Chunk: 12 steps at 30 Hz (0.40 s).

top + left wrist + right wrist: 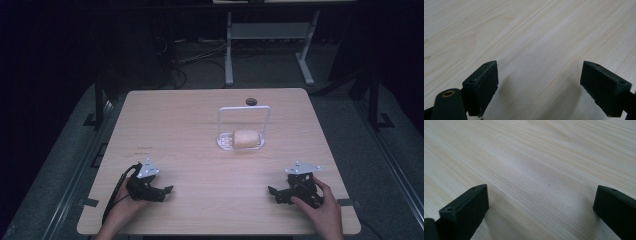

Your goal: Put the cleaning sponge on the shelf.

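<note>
Both claws wide open: left claw (167,190) at seven o'clock, right claw (272,192) at five on tabletop (200,165). Better to approach bread roll (245,138) in white rack (244,126) slowly, at twelve.

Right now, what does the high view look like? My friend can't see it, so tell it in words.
A wooden table holds a pale roll lying on a small white wire rack past its middle. Near the front edge, a person's hands rest the left claw and right claw on the wood, both open, pointing inward.
</note>
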Tool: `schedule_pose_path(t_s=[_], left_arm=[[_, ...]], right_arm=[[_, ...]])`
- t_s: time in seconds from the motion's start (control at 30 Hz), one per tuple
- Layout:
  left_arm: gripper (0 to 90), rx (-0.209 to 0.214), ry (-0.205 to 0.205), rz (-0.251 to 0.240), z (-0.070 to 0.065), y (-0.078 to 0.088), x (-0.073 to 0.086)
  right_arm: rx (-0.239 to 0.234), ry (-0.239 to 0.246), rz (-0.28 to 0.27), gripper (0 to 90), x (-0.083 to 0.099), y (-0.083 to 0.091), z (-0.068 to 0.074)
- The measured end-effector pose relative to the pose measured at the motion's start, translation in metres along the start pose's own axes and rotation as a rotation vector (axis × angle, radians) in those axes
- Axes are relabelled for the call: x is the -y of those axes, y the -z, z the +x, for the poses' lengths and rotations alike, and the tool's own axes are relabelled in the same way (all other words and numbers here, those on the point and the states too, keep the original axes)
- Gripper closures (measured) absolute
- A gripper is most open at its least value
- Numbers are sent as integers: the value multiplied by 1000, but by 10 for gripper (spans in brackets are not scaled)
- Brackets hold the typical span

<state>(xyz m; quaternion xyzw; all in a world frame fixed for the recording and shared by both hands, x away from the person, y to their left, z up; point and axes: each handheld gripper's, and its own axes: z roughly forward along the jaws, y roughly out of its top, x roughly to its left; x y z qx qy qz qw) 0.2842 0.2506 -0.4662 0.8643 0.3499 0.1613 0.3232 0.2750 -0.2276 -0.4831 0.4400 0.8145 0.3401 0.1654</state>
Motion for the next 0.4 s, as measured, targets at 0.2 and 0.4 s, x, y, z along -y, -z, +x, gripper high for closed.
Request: schedule_pose_path(t_s=[0.2, 0.4], left_arm=[[128, 36, 24, -26, 6, -2, 6], [128, 51, 11, -66, 8, -1, 13]], right_arm=[[0, 0, 0, 0, 0, 0, 0], [0, 0, 0, 0, 0, 0, 0]])
